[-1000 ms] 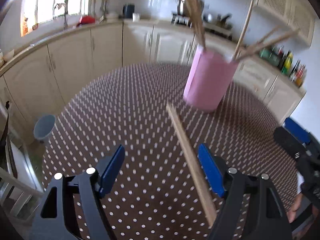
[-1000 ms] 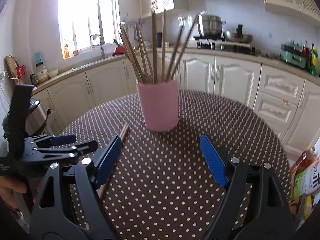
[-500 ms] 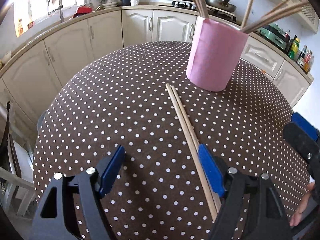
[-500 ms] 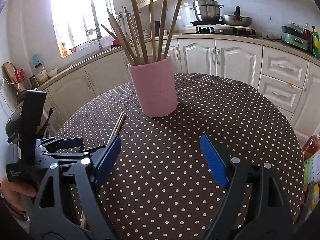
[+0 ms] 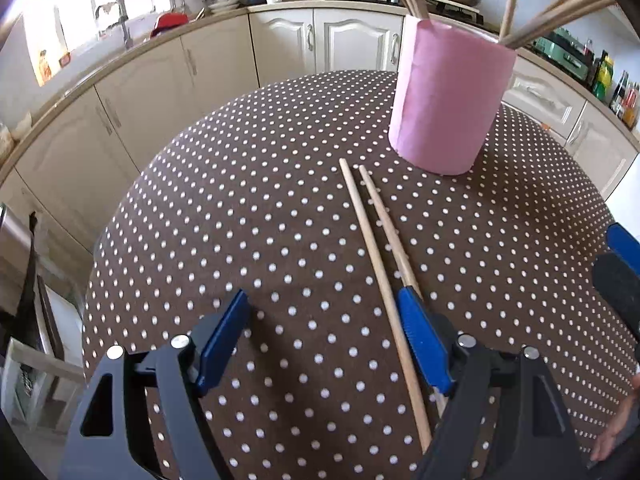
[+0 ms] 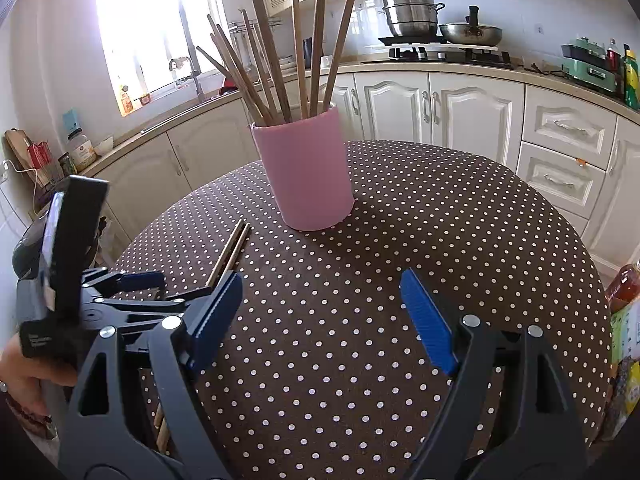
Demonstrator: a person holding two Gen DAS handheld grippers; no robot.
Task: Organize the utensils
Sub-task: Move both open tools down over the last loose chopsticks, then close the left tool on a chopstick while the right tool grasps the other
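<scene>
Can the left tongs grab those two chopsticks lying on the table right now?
Probably yes. The left tongs are open right over the two chopsticks, and nothing lies between them. One chopstick sits inside the gap; the other runs under a blue pad, so it may need a small shift. The pink cup stands farther off.

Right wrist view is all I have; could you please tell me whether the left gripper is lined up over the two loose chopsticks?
Observer: Only partly. The left gripper is open, and just one chopstick lies between its fingers.
Operator: Thank you; where does the other one lie?
Observer: The second chopstick runs beneath the gripper's right blue finger pad, outside the gap.
</scene>
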